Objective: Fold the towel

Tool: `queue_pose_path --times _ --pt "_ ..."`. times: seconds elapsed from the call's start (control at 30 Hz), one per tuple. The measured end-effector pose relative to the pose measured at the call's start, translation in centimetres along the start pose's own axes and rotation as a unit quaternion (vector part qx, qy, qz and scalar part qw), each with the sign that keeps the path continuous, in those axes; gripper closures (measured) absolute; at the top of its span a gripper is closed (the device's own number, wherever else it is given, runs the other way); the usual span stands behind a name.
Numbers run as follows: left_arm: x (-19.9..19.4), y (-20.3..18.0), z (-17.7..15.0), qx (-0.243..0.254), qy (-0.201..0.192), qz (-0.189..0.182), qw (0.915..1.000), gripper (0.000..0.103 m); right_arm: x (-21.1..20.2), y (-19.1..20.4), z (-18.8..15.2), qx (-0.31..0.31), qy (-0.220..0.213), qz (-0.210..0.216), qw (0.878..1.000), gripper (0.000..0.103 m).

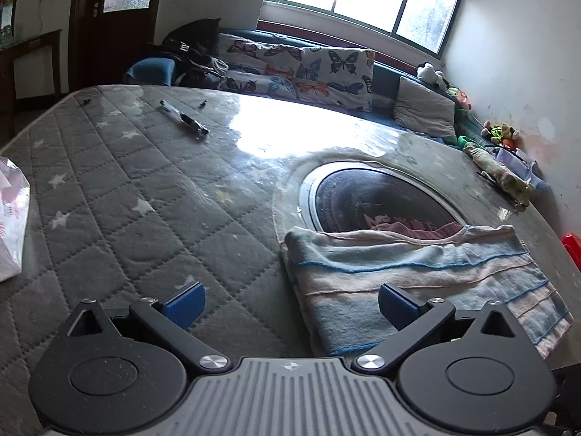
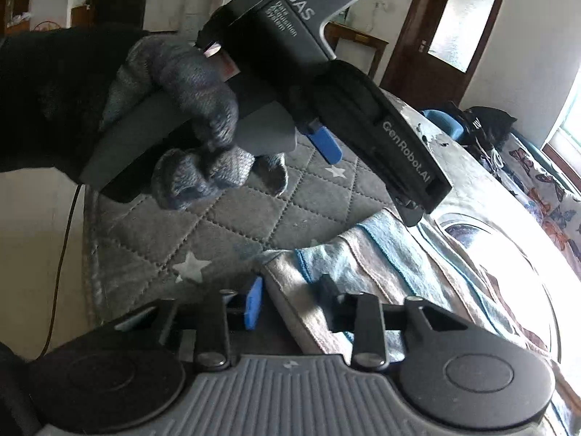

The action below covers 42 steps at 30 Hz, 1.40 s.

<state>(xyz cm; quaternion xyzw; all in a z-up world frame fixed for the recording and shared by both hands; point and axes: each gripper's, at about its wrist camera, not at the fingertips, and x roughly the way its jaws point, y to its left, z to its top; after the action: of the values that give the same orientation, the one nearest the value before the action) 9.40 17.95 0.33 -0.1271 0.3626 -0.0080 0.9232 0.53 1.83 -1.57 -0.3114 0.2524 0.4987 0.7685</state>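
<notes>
A pale blue and pink striped towel (image 1: 417,276) lies folded on the table, partly over a round dark hotplate (image 1: 377,200). My left gripper (image 1: 289,304) hovers open and wide above the towel's left edge, one pad over the quilted cover, the other over the towel. In the right wrist view a gloved hand (image 2: 189,109) holds that left gripper (image 2: 374,187) above the towel (image 2: 399,265). My right gripper (image 2: 290,298) is low at the towel's near corner, jaws partly open, straddling the towel's edge with a gap still showing.
The table (image 1: 127,200) has a grey quilted star cover. On it lie a pen (image 1: 185,118), a white plastic bag (image 1: 11,218) at the left edge, and a rolled cloth (image 1: 497,170) with small boxes at the far right. A sofa with butterfly cushions (image 1: 308,69) stands behind.
</notes>
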Motion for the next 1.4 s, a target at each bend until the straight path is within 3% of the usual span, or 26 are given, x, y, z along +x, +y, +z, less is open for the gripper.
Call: queue_pose_path --times 0.13,0.47,0.6,0.7,0.9,1.0,1.2,1.4 --pt "0.6 0.0 0.1 -0.032 0.020 -0.020 0.9991 0.000 -1.0 -1.0 0.1 0.036 -0.016 0.006 0.999 0.094" --pt "1.7 0.8 1.2 -0.144 0.062 -0.064 0.9856 0.004 -5.3 -4.1 0.0 0.096 -0.067 0.015 0.993 0.098" --pt "2.0 0.8 1.4 -0.174 0.069 -0.074 0.9796 0.011 -6.8 -5.5 -0.4 0.113 -0.086 0.013 0.990 0.098" --pt "2.3 0.5 1.6 -0.191 0.074 -0.076 0.9757 0.024 -7.7 -6.1 -0.7 0.121 -0.098 0.013 0.988 0.098" --pt "2.9 0.5 1.7 -0.245 0.079 -0.097 0.9616 0.075 -8.7 -6.6 -1.3 0.132 -0.118 0.012 0.984 0.099" --pt "2.4 0.1 2.2 -0.260 0.068 -0.100 0.9579 0.079 -9.2 -7.4 -1.9 0.144 -0.129 0.011 0.981 0.099" --pt "0.9 -3.2 4.5 -0.235 0.045 -0.099 0.9659 0.083 -10.8 -9.5 -3.7 0.183 -0.159 -0.007 0.970 0.099" --pt "1.1 -9.6 7.3 -0.178 0.032 -0.114 0.9768 0.085 -13.8 -12.0 -7.2 0.239 -0.189 -0.049 0.951 0.099"
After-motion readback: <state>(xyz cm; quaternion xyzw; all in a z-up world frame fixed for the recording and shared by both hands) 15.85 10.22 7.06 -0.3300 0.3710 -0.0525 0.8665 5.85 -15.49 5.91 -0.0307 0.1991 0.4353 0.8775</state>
